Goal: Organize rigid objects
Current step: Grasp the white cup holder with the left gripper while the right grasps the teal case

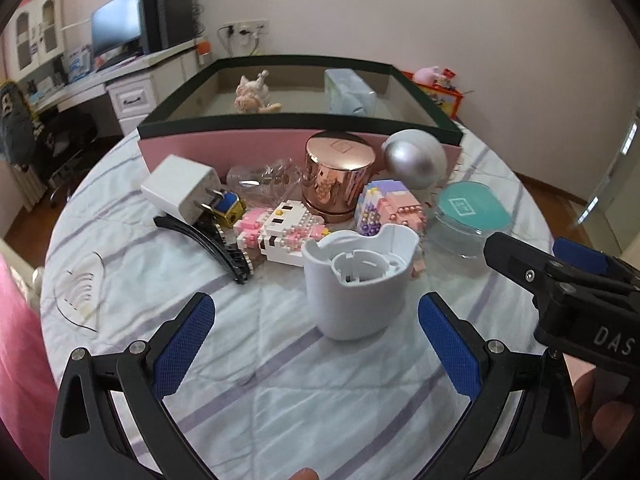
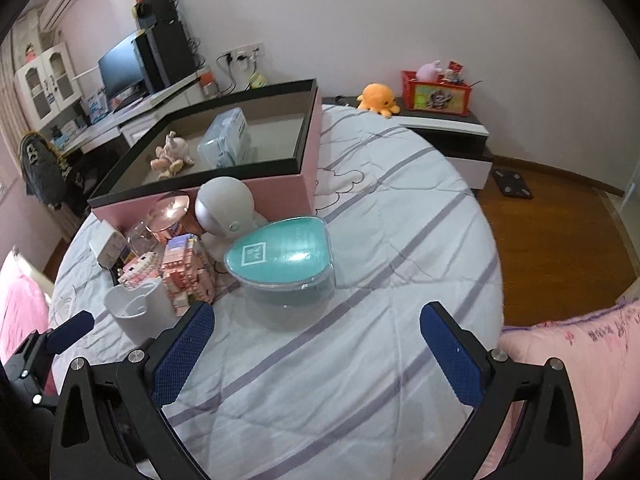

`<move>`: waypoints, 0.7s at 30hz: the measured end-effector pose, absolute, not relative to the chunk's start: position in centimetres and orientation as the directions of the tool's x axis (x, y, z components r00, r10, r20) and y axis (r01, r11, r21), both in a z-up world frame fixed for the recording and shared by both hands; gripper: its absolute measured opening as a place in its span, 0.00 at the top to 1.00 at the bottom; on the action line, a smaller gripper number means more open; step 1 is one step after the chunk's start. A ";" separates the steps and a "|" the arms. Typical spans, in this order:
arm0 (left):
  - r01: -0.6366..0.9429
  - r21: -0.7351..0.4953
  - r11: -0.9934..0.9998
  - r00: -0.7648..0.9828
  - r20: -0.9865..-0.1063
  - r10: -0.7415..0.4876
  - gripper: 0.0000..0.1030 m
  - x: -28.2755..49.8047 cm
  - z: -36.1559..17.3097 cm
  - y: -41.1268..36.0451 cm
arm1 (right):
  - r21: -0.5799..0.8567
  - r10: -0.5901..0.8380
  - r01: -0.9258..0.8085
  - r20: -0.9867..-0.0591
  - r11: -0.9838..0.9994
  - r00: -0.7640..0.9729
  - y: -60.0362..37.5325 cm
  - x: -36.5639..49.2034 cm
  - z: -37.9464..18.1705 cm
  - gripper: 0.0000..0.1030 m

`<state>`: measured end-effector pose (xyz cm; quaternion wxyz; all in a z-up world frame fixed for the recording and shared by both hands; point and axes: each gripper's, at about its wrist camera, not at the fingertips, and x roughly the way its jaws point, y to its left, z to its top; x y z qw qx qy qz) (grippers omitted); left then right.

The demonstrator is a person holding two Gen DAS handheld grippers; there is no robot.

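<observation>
A pink box with a dark rim stands at the back of the round bed; a figurine and a pale blue pack lie inside. In front lie a white cup-like housing, a rose-gold jar, a silver ball device, a teal-lidded case, block figures, a white charger and a black hair clip. My left gripper is open just before the white housing. My right gripper is open, empty, before the teal case.
A striped white quilt covers the bed. A clear heart-shaped piece lies at the left. A pink blanket is at the right edge. A desk with a monitor and a low cabinet with toys stand beyond.
</observation>
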<state>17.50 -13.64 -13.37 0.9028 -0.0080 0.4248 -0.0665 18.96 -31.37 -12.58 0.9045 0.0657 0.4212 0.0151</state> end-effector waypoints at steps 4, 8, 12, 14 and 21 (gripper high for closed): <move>0.067 -0.107 0.992 0.636 -0.761 -0.125 0.02 18.5 -14.0 -13.3 | 0.122 0.096 -0.002 -0.777 0.993 0.622 -31.2 20.7 -13.5 0.00; 0.085 -0.099 0.991 0.620 -0.773 -0.131 0.12 19.2 -14.4 -13.8 | 0.125 0.115 -0.026 -0.788 0.992 0.604 -30.8 22.1 -14.4 0.00; 0.121 -0.107 0.987 0.607 -0.779 -0.159 0.41 19.3 -14.6 -14.1 | 0.117 0.117 -0.039 -0.798 0.992 0.591 -30.3 23.1 -15.4 0.04; 0.136 -0.092 0.986 0.601 -0.784 -0.156 0.48 19.3 -14.6 -14.5 | 0.092 0.101 -0.045 -0.800 0.995 0.592 -29.9 23.4 -15.9 0.10; 0.166 -0.112 0.980 0.597 -0.779 -0.190 0.49 19.0 -14.4 -14.2 | 0.051 0.068 -0.045 -0.785 0.998 0.616 -29.8 22.9 -15.6 0.31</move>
